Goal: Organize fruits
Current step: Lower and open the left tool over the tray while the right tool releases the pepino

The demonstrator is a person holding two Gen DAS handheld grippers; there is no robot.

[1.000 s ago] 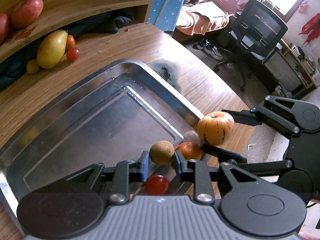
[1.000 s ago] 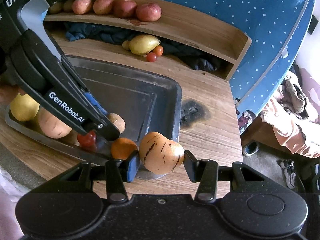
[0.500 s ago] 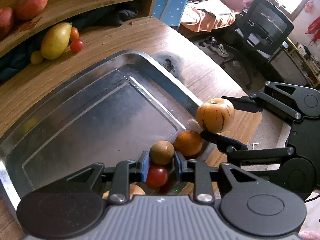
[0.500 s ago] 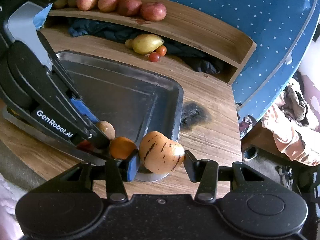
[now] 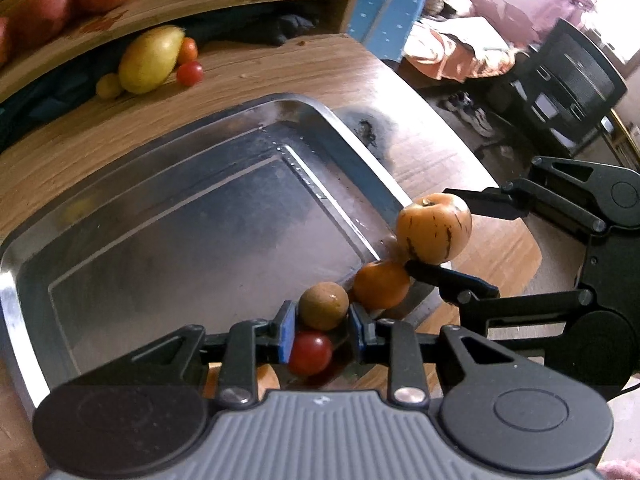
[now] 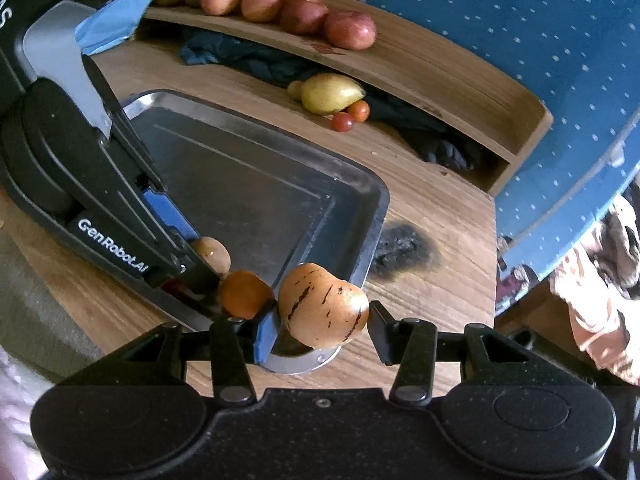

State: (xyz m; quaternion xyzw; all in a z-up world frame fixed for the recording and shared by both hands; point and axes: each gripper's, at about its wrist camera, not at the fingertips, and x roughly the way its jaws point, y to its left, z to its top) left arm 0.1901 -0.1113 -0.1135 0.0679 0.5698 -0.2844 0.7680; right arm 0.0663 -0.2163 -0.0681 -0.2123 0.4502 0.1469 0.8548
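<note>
Right hand-held gripper (image 6: 323,330) clenches a striped orange fruit (image 6: 323,312) above the metal tray (image 5: 168,184) corner on the table, likely for placing; left hand-held gripper (image 5: 322,330) straddles a cherry tomato (image 5: 310,353), contact unclear

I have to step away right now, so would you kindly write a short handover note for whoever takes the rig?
Right gripper: holding the striped orange fruit over the metal tray's near corner.
Left gripper: jaws around the brown round fruit, grip unconfirmed; cherry tomato lies just below.
In the tray: the orange, beside them.
Left: the mango and small fruits by the shelf.
</note>
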